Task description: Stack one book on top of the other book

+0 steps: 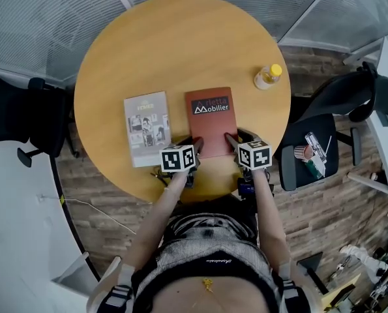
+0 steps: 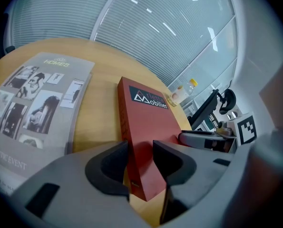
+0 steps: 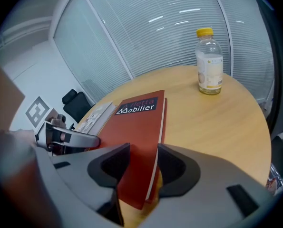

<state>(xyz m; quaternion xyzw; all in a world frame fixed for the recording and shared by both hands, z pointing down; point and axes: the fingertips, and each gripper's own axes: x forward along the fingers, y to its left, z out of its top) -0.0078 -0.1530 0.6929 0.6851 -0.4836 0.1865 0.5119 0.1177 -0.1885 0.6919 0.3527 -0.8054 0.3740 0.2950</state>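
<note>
Presently, the red rectangular book [image 1: 210, 119] is laid flat by the near edge of the round wooden surface [image 1: 115, 57], beside the grey photo-covered book [image 1: 146, 128]; its near corners are straddled, unclamped, by the wide-open left gripper [image 2: 140, 146] and right gripper [image 3: 144, 148].

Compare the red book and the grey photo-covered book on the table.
The red book carries white lettering on a dark band; the grey photo-covered book shows black-and-white pictures. The red book looks thicker than the grey. The red book's near corners sit inside the open left gripper and right gripper; the grey book lies untouched. Both lie flat.
</note>
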